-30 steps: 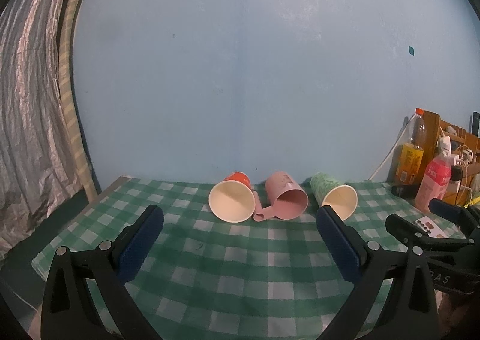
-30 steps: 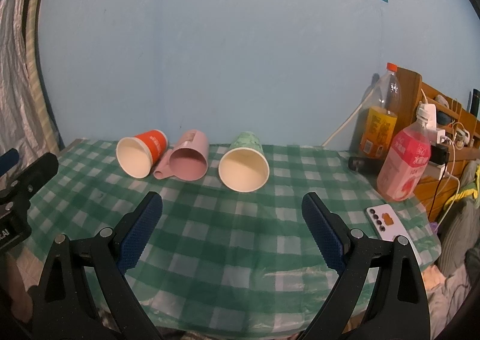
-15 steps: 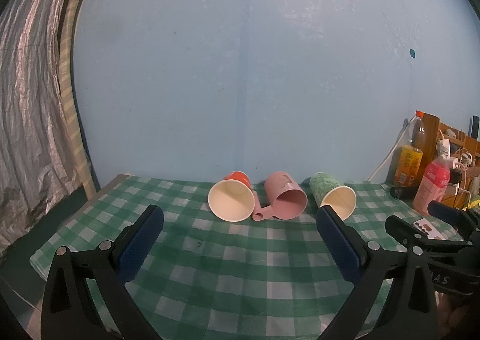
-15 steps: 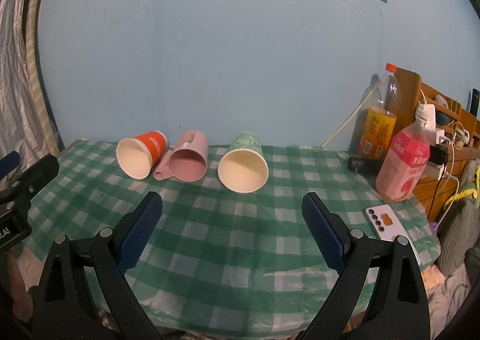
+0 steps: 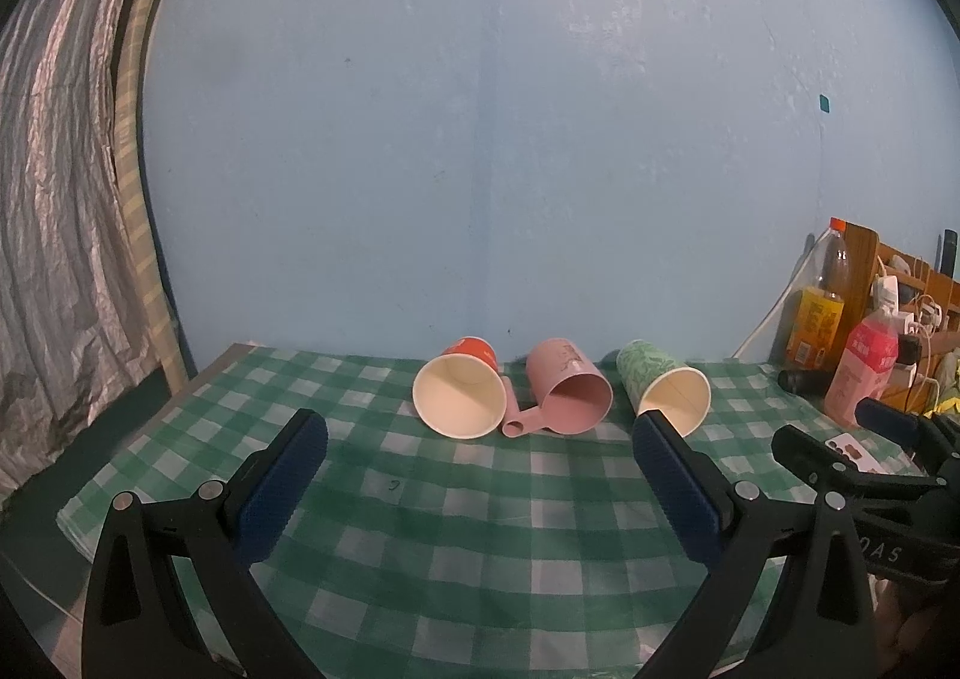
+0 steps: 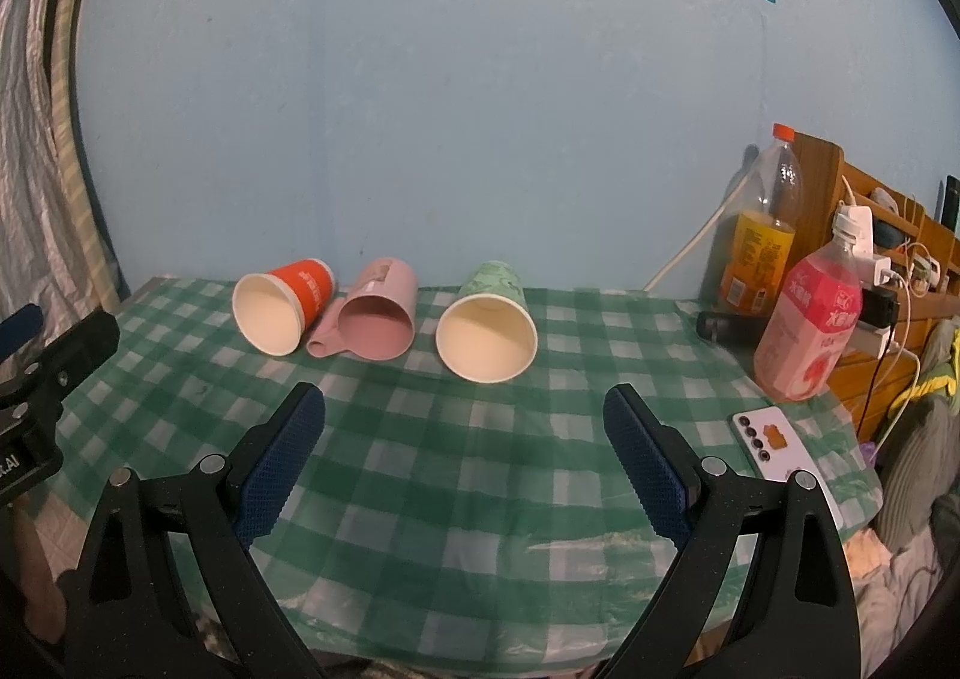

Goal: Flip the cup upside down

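Observation:
Three cups lie on their sides near the back of the green checked table (image 5: 480,529), mouths toward me: an orange paper cup (image 5: 461,394), a pink plastic mug (image 5: 570,394) with its handle on the cloth, and a green paper cup (image 5: 663,391). They also show in the right wrist view: the orange cup (image 6: 282,304), the pink mug (image 6: 378,310), the green cup (image 6: 489,328). My left gripper (image 5: 480,439) is open and empty, short of the cups. My right gripper (image 6: 465,415) is open and empty, in front of the green cup.
At the right stand an orange drink bottle (image 6: 759,235), a pink drink bottle (image 6: 807,325) and a wooden shelf (image 6: 888,235) with cables. A phone (image 6: 780,451) lies near the table's right edge (image 6: 852,457). A blue wall (image 6: 480,79) is behind, and a silver curtain (image 5: 54,199) hangs at the left.
Both grippers have drifted only slightly; the cups sit a touch higher in the left view. Nothing was grasped or moved.

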{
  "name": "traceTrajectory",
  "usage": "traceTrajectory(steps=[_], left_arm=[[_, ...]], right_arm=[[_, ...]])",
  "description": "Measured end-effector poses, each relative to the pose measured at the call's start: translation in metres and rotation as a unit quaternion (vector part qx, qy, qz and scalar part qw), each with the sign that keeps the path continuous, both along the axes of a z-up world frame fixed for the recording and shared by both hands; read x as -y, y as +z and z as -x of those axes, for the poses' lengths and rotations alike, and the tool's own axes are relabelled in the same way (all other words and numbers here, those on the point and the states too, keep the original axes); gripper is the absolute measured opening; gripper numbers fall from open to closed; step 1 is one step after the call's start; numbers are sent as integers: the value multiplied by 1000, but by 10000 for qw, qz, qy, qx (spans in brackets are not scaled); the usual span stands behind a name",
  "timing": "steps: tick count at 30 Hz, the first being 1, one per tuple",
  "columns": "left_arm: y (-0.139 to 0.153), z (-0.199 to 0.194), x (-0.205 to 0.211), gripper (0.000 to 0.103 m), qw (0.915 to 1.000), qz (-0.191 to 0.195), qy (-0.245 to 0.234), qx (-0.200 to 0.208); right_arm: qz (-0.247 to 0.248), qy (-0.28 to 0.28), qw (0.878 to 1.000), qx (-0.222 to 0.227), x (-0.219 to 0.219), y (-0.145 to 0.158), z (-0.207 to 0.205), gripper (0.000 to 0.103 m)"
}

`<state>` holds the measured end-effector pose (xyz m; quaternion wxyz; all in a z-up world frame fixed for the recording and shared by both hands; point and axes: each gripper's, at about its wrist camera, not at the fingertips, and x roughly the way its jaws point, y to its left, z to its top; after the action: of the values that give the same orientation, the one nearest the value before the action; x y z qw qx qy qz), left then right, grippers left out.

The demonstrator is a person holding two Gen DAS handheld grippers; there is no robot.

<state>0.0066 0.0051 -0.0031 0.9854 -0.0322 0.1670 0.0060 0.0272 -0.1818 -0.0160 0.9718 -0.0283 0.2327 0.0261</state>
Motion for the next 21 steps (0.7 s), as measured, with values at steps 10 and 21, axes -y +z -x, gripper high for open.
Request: traceTrajectory(steps=[10, 21], left_arm=[[-2, -1, 0, 103, 10000, -9, -8, -6], [-3, 0, 2, 103, 10000, -31, -37, -62]], right_arm=[[1, 2, 10000, 0, 0, 0, 1, 93], [-2, -5, 10000, -14, 1, -1, -1, 93]])
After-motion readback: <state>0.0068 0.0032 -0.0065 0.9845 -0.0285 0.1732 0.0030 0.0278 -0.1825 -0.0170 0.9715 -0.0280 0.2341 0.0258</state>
